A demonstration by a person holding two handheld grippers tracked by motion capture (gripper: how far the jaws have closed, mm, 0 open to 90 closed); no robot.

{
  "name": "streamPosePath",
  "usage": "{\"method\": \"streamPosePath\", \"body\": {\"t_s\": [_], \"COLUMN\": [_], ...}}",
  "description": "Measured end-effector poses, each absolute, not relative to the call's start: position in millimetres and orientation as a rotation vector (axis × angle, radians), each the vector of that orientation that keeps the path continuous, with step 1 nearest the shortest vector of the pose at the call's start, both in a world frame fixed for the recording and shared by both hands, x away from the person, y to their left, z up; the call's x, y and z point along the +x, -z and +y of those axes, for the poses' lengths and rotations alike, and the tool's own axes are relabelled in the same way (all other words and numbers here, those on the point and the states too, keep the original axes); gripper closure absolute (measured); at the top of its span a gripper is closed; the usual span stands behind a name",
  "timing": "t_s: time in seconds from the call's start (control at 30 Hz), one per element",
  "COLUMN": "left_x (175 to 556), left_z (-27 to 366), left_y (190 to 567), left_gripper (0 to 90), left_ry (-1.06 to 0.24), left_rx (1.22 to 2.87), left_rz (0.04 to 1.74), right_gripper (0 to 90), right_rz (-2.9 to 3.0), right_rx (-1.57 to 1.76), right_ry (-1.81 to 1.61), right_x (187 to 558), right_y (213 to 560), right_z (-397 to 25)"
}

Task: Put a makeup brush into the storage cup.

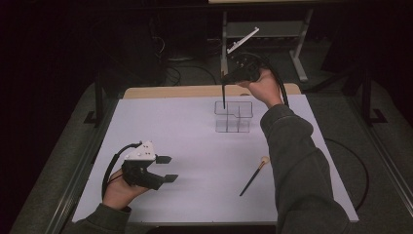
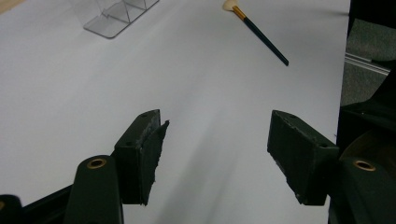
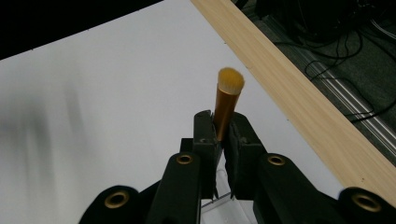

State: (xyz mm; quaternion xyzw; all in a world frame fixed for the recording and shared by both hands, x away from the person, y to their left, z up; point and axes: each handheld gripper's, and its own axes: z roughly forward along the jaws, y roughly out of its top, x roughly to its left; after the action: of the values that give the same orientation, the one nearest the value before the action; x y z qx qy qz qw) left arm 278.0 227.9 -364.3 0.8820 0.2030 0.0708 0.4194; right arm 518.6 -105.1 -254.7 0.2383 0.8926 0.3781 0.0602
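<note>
Right gripper (image 1: 229, 77): fingers clenched on a gold-ferruled brush (image 3: 227, 105), handle hanging down into the clear organiser (image 1: 234, 116) at the table's far edge; bristles point up.
Left gripper (image 1: 165, 168): fingers released and holding nothing, resting near the front left of the table (image 1: 195, 146).
Second brush (image 1: 253, 176): lying flat on the table, well apart from the organiser.
Risk: the handle may catch a divider and tip the light organiser; a tilted release could drop the brush outside its compartment.
</note>
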Motion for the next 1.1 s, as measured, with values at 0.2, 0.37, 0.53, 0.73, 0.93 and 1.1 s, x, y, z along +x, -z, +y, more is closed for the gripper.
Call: {"method": "streamPosePath", "body": {"t_s": [0.2,0.37,0.53,0.73,0.93,1.1], "left_x": [277.6,277.7,277.9,277.6,277.9,277.8], "left_z": [228.5,230.2,230.2,230.4,230.5,230.6], "left_y": [362.9,362.7,362.6,362.8,363.6,363.8], "left_gripper": [34.9,34.9,34.9,34.9,34.9,34.9], "left_ry": [-0.186,-0.185,-0.197,-0.197,-0.196,-0.195], "left_rx": [2.207,2.203,2.22,2.213,2.219,2.215], "left_rz": [0.505,0.512,0.501,0.509,0.511,0.515], "right_gripper": [82.6,82.6,82.5,82.6,82.5,82.5], "right_rz": [2.702,2.705,2.703,2.704,2.703,2.71], "right_rx": [0.737,0.738,0.749,0.778,0.776,0.791], "right_ry": [-1.151,-1.157,-1.159,-1.168,-1.177,-1.166], "right_x": [519.2,519.4,519.3,519.6,520.4,519.8], "right_y": [259.1,263.3,267.7,276.1,284.7,290.8], "right_z": [-105.8,-103.4,-103.1,-107.5,-111.0,-112.9]}}
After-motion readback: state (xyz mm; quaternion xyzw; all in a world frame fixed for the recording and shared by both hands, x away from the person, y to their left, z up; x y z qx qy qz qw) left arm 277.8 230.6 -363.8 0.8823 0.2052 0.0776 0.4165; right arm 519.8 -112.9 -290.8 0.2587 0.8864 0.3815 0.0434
